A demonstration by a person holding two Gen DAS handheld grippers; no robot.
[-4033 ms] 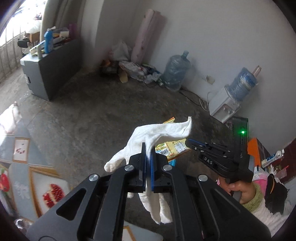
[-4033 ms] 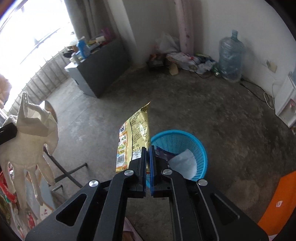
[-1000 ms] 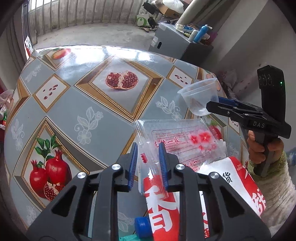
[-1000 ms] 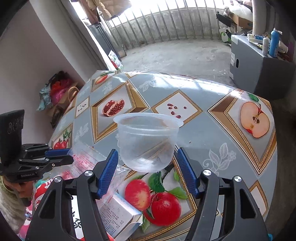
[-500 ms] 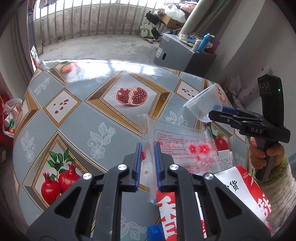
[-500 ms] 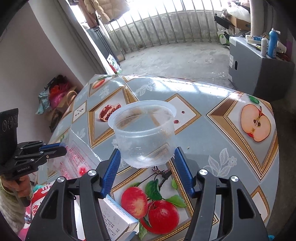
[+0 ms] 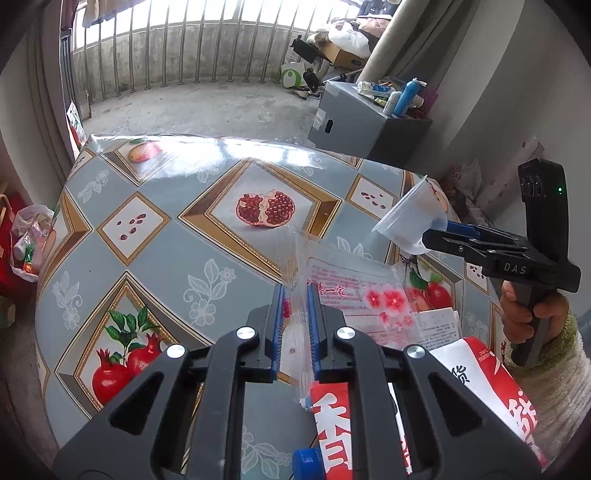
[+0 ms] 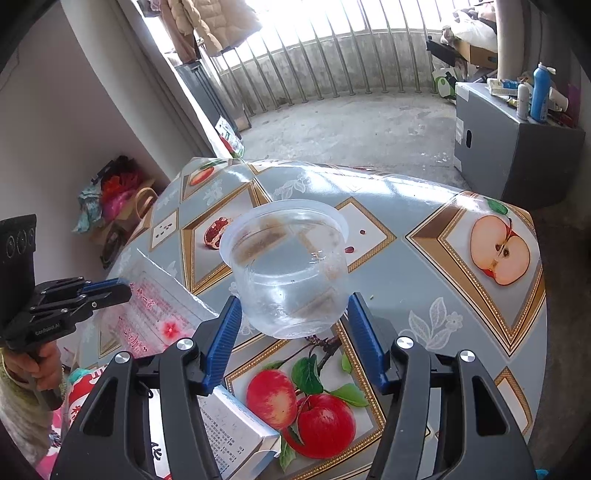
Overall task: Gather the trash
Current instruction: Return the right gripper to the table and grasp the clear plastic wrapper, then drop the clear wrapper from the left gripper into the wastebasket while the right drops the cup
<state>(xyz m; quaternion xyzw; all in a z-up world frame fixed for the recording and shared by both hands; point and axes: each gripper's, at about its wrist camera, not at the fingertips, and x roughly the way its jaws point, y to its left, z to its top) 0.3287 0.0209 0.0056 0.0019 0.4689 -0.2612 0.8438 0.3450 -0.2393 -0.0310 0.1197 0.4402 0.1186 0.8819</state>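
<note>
I'm looking at a lived-in home: a table [image 7: 155, 258] under a fruit-print oilcloth, bare concrete floor [image 8: 351, 122], a railed balcony [image 7: 177, 55] with jackets [image 8: 210, 22] hanging, and a grey cabinet [image 8: 517, 147] cluttered with bottles.

The red-and-white bag [image 7: 476, 373] is cut off by the lower edge and partly covered by the left tool [image 7: 295, 314]. Only the top of a blue cap [image 7: 307, 463] is seen. The print on the clear wrapper [image 7: 354, 291] cannot be read.
</note>
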